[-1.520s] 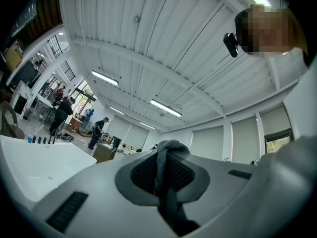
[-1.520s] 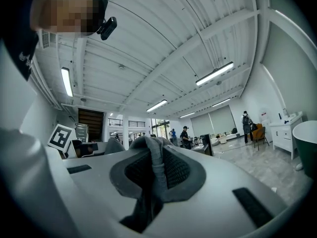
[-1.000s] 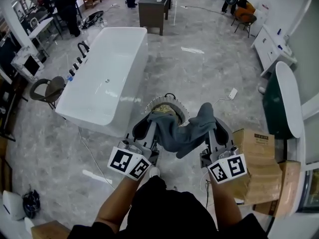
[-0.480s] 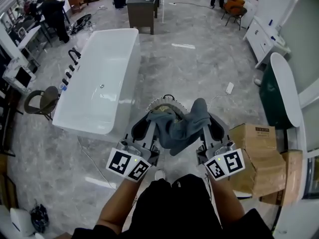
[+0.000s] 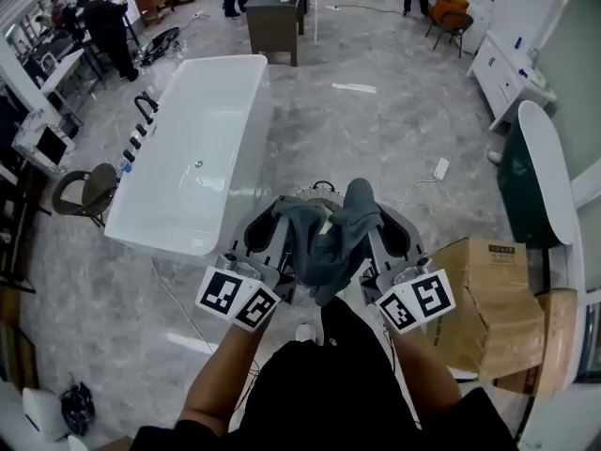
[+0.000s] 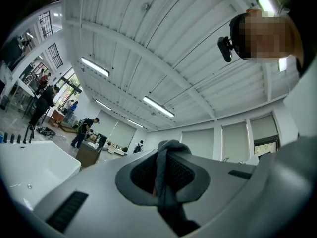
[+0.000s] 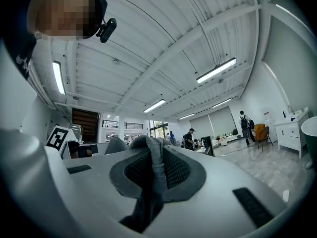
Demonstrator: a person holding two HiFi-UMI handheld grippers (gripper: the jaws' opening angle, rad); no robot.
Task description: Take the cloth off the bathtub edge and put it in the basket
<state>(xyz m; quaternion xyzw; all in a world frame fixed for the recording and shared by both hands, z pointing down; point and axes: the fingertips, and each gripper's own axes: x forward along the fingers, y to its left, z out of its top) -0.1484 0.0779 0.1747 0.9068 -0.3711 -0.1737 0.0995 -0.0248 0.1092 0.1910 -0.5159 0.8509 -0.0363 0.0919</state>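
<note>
A grey cloth (image 5: 327, 238) hangs bunched between my two grippers, over the round basket (image 5: 302, 195), which is almost wholly hidden beneath it. My left gripper (image 5: 274, 218) is shut on the cloth's left end, and my right gripper (image 5: 366, 205) is shut on the right end, held a little higher. In the left gripper view a fold of cloth (image 6: 166, 182) is pinched in the left gripper (image 6: 166, 175). The right gripper view shows the same: cloth (image 7: 151, 180) is nipped in the right gripper (image 7: 151, 175). The white bathtub (image 5: 197, 148) stands to the left, with nothing on its edge.
Cardboard boxes (image 5: 488, 294) are stacked close on the right. A dark green tub with a white rim (image 5: 531, 186) stands beyond them. A chair (image 5: 84, 188) sits left of the bathtub, and a power strip (image 5: 439, 169) lies on the floor. People stand by the far desks (image 5: 277, 12).
Both grippers have drawn closer together with the cloth, which now bunches up more tightly. The cloth covers more of the basket than before.
</note>
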